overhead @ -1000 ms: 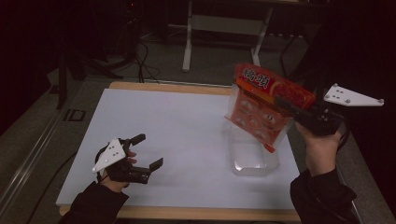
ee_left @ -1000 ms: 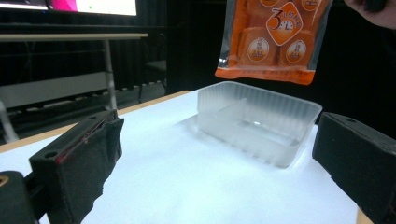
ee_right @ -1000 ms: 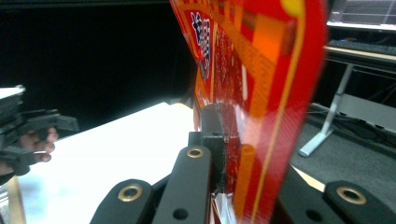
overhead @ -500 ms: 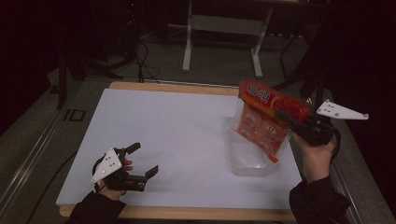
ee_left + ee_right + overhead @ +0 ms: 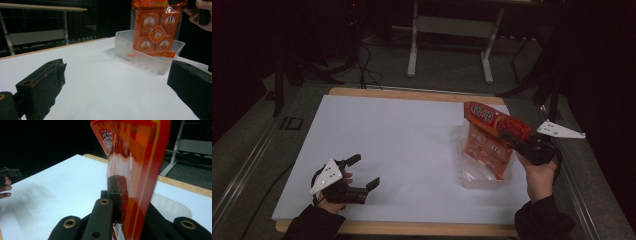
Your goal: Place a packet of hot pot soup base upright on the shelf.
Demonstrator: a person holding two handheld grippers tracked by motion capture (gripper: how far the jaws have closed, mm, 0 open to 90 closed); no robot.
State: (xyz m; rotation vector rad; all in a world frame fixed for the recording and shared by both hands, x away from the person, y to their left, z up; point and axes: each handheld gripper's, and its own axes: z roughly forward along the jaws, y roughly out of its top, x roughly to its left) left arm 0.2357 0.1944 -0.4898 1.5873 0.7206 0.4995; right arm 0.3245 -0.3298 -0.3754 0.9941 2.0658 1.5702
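White table [image 5: 402,145] lies under my claws. My right claw [image 5: 508,136] pinches the orange snack bag [image 5: 486,145], its bottom inside the clear tub [image 5: 482,181]. My left claw [image 5: 362,172] rests spread wide, far from the tub.

Markings on the orange snack bag [image 5: 155,27] clamped in my right gripper [image 5: 512,139], lower end inside the clear plastic tub [image 5: 150,58]: in my left gripper view I read a large "0" on the upper right inner packet and a "3" in the white diamond at the centre of the four packets. Small print above the diamond, and the white lettering on the bag's red header [image 5: 484,116] in the high view, is too blurred to read
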